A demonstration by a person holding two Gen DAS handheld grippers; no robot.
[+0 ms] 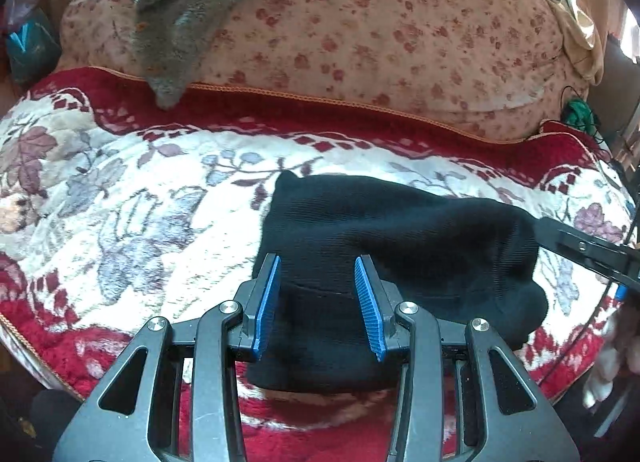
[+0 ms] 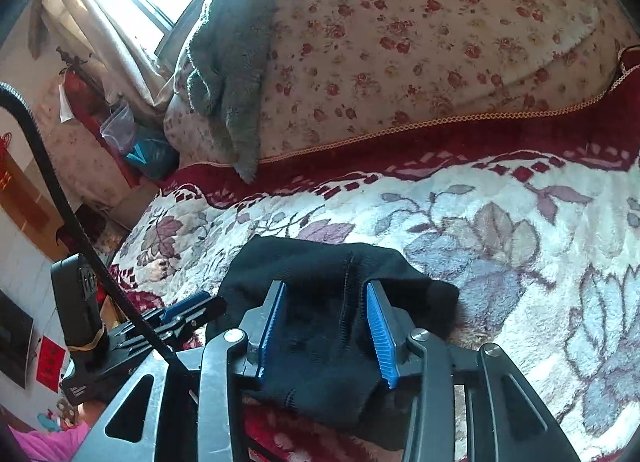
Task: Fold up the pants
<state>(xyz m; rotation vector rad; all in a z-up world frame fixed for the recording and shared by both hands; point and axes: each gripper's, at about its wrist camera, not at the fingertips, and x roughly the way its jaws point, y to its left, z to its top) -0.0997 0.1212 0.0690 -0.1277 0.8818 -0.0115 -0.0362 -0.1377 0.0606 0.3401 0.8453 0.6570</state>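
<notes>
Lying folded into a compact bundle on the bed's fleecy red-and-cream floral blanket, the black pants sit near the front edge. The left gripper hovers over their near end, blue pads spread apart with nothing pinched between them. The right gripper is likewise spread wide above the dark cloth, grasping nothing. Behind, a flower-print quilt is heaped up, with a grey towel draped over it. Beside the bed a clear plastic bag holds something I cannot make out. Red wall papers at the left edge carry marks too blurred to read.
</notes>
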